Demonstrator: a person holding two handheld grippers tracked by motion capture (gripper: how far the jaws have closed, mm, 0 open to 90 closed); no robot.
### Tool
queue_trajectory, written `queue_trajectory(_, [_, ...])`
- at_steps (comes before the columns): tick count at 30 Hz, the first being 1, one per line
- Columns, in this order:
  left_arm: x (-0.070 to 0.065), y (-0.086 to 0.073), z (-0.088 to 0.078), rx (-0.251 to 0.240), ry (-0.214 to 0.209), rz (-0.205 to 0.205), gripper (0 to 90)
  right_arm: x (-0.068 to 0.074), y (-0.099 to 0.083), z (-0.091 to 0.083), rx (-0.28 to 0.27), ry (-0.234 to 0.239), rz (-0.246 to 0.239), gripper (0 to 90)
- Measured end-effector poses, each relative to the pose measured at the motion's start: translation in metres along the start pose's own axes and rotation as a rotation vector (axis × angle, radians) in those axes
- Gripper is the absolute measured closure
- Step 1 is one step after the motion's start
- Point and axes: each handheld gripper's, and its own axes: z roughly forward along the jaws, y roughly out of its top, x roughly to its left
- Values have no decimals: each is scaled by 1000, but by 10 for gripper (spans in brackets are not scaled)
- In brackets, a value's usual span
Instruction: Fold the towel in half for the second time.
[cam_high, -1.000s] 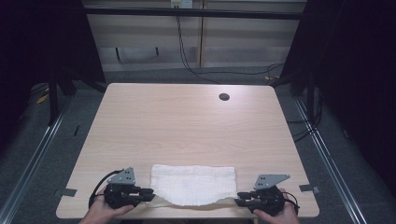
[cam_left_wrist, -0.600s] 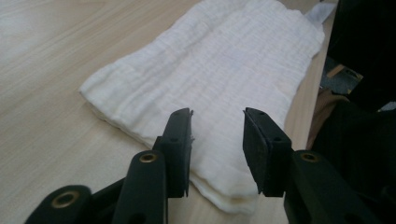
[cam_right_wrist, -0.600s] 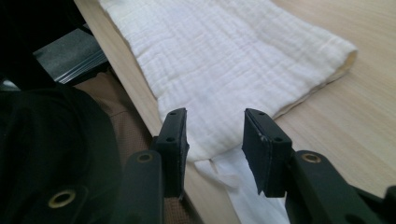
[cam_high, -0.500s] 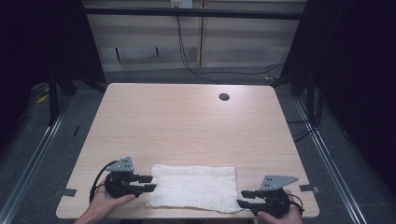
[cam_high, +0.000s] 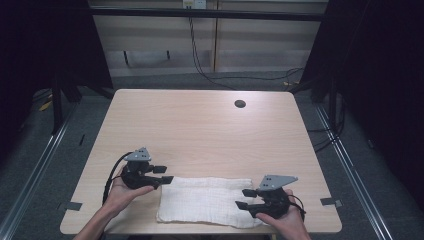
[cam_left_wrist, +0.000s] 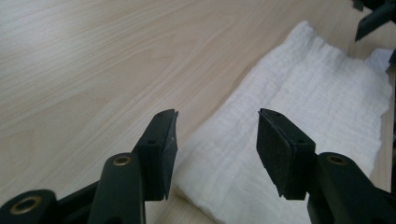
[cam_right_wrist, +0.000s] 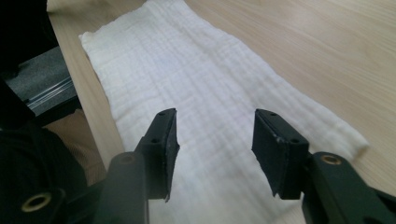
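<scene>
**Both grippers let go of the folded cloth**

The white cloth (cam_high: 205, 200) lies flat on the table (cam_high: 200, 130), a folded oblong along the near edge, its long sides parallel to that edge. It looks settled, with no corner lifted.

The left gripper (cam_high: 166, 174) stands at the cloth's left end, jaws pointing along the cloth toward the other hand. In the left gripper view its tips (cam_left_wrist: 217, 135) are spread, with the cloth's near corner (cam_left_wrist: 299, 107) below and beyond them and nothing pressed between the pads. The right gripper (cam_high: 245, 198) sits over the cloth's right end. The right gripper view shows its jaws (cam_right_wrist: 215, 135) apart as well, above the fabric (cam_right_wrist: 210, 88), clear of it.

Change noted: 1 second earlier both grippers sat low at the cloth's 2 near corners, with the near edge drawn toward them. Since then both sets of jaws have just been opening, nothing stays between them, and each hand has moved off the corner it held; the near edge now lies straight.

Assessment: the release suggests this fold is finished. If another fold is wanted, each gripper must take a fresh hold on an end.

The dark round hole (cam_high: 240, 104) in the table is far beyond both tools.
</scene>
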Motion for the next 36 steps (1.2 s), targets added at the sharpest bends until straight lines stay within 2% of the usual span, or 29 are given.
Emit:
queue_trajectory(1, [1, -3, 1, 30, 18, 11, 468, 7, 3, 9, -20, 22, -11, 508])
queue_trajectory(2, [1, -3, 1, 30, 18, 11, 456, 11, 4, 15, -16, 43, -26, 510])
queue_trajectory(4, [4, -7, 3, 33, 20, -6, 441, 15, 5, 21, -3, 53, -37, 515])
queue_trajectory(5, [5, -7, 4, 47, 44, 13, 431, 24, 7, 30, 23, 83, -58, 517])
queue_trajectory(6, [5, -7, 4, 47, 44, 13, 418, 24, 7, 30, 23, 83, -58, 517])
queue_trajectory(7, [8, -7, 5, 43, 47, -5, 412, 31, 9, 38, 49, 101, -63, 509])
queue_trajectory(8, [8, -7, 5, 43, 47, -5, 404, 31, 9, 38, 49, 101, -63, 509])
queue_trajectory(9, [9, -6, 4, 37, 48, -6, 393, 35, 13, 45, 86, 104, -56, 511])
queue_trajectory(10, [9, -6, 4, 37, 48, -6, 387, 35, 13, 45, 86, 104, -56, 511])
queue_trajectory(11, [10, -6, 4, 31, 41, -12, 387, 38, 15, 49, 93, 130, -52, 507])
queue_trajectory(15, [12, -5, 2, 32, 53, -12, 377, 49, 28, 68, 96, 161, -68, 451])
queue_trajectory(18, [14, -5, 1, 23, 57, -24, 376, 53, 34, 77, 98, 174, -84, 451])
queue_trajectory(21, [16, -4, 4, 17, 57, -38, 373, 64, 47, 91, 107, 211, -114, 467])
queue_trajectory(27, [14, -3, 8, 29, 54, -27, 373, 77, 61, 109, 106, 262, -138, 483])
queue_trajectory(30, [14, -3, 8, 30, 58, -28, 374, 81, 66, 114, 107, 269, -150, 492])
queue_trajectory(32, [14, -3, 7, 36, 56, -25, 378, 87, 71, 123, 106, 290, -173, 507])
queue_trajectory(36, [16, -5, 3, 33, 60, -27, 378, 92, 75, 132, 118, 297, -174, 525])
